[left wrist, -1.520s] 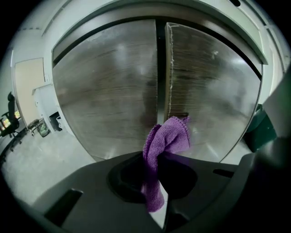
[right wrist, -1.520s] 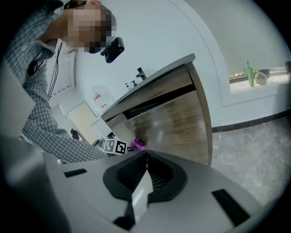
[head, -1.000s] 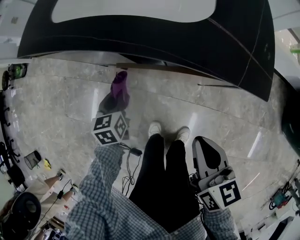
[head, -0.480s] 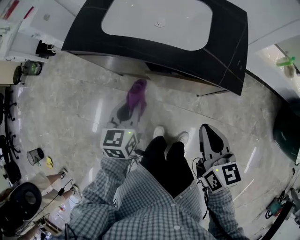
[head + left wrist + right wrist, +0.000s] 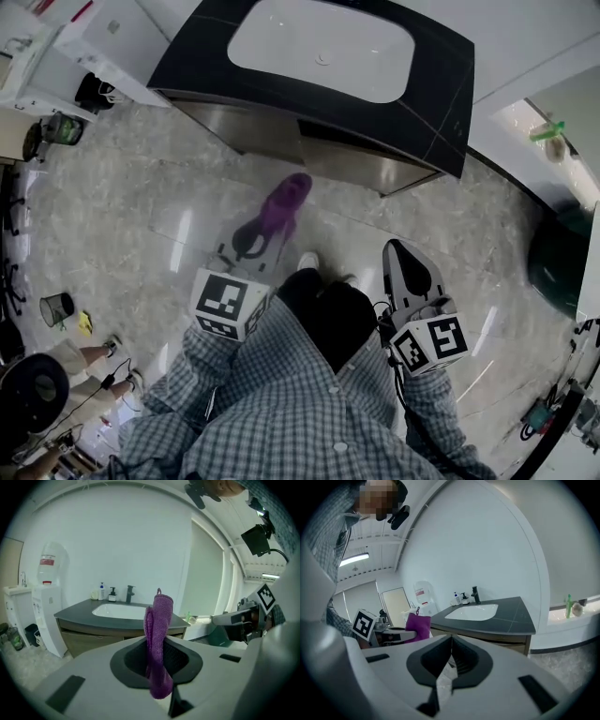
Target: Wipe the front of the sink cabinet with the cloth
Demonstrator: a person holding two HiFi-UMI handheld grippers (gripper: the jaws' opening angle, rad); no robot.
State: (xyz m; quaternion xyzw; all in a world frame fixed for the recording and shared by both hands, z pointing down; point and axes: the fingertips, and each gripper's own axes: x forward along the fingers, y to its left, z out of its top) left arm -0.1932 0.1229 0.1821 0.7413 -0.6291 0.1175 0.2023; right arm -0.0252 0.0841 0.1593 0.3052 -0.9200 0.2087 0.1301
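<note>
One purple cloth (image 5: 159, 616) in left tool (image 5: 262, 234), sink cabinet front (image 5: 272, 131) mostly under countertop (image 5: 441, 94).

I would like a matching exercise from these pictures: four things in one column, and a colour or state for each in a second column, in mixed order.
Things:
1. cloth
2. right gripper
3. sink basin
4. faucet

Colours or states:
A. white
B. black
C. shut, with nothing between its jaws
D. clamped in the left gripper

Pairs: 1-D, 2-C, 3-A, 4-B.
</note>
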